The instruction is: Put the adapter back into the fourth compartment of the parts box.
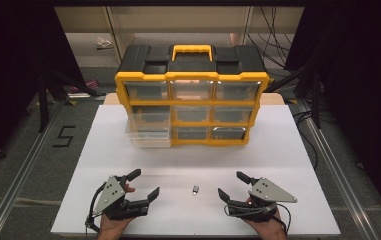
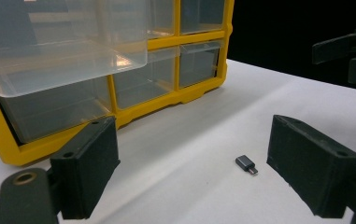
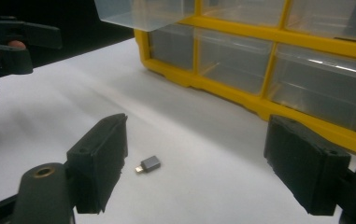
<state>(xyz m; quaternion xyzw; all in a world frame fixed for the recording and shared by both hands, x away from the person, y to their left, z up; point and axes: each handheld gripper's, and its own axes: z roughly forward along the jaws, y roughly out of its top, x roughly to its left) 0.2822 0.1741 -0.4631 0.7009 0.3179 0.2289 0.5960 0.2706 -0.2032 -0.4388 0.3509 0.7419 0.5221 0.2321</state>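
while the little grey plug [image 1: 195, 190] lies on the white table [image 1: 288, 150], the left gripper [image 1: 145, 186] at nine o'clock and the right gripper [image 1: 232, 185] at three o'clock both stand spread wide, holding nothing.

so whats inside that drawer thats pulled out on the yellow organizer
The pulled-out clear drawer on the yellow organizer looks empty through its walls in the left gripper view. Its back end, inside the cabinet, is hidden. The small grey adapter lies on the white table.
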